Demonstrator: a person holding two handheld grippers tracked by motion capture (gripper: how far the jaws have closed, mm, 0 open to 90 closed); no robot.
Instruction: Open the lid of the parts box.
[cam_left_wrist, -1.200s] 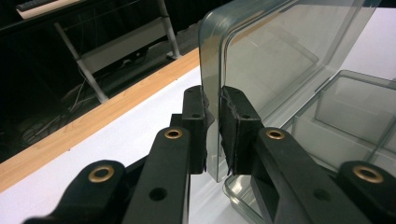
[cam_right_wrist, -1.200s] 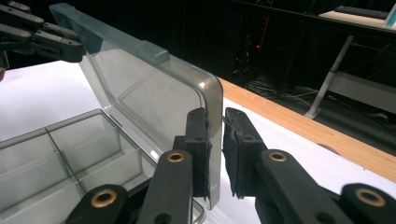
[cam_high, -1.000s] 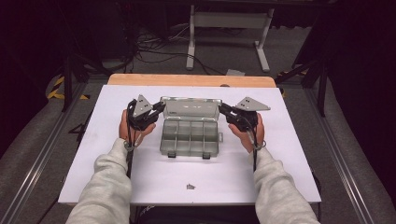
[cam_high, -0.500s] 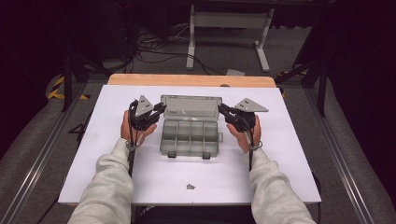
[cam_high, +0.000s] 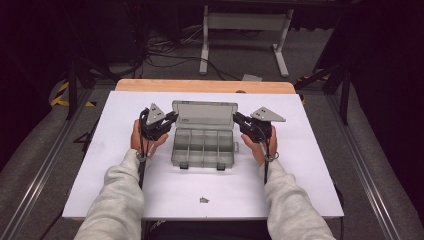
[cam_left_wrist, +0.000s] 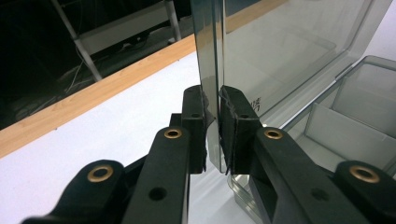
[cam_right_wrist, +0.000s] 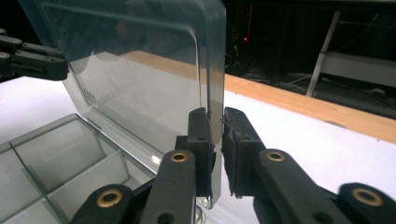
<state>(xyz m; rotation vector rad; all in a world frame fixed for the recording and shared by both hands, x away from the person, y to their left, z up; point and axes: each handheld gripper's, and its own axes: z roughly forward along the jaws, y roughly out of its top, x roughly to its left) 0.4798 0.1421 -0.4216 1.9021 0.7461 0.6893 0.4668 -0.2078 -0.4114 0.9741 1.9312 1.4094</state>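
Clear plastic box (cam_high: 203, 146) stands open on the white table (cam_high: 310, 165).
Left gripper (cam_left_wrist: 212, 128) and right gripper (cam_right_wrist: 216, 154) each pinch a side edge of the upright lid (cam_high: 204, 114).

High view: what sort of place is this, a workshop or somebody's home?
Probably a lab or recording workspace: a white table in a dark room, loose cables on the grey floor, metal rails alongside.
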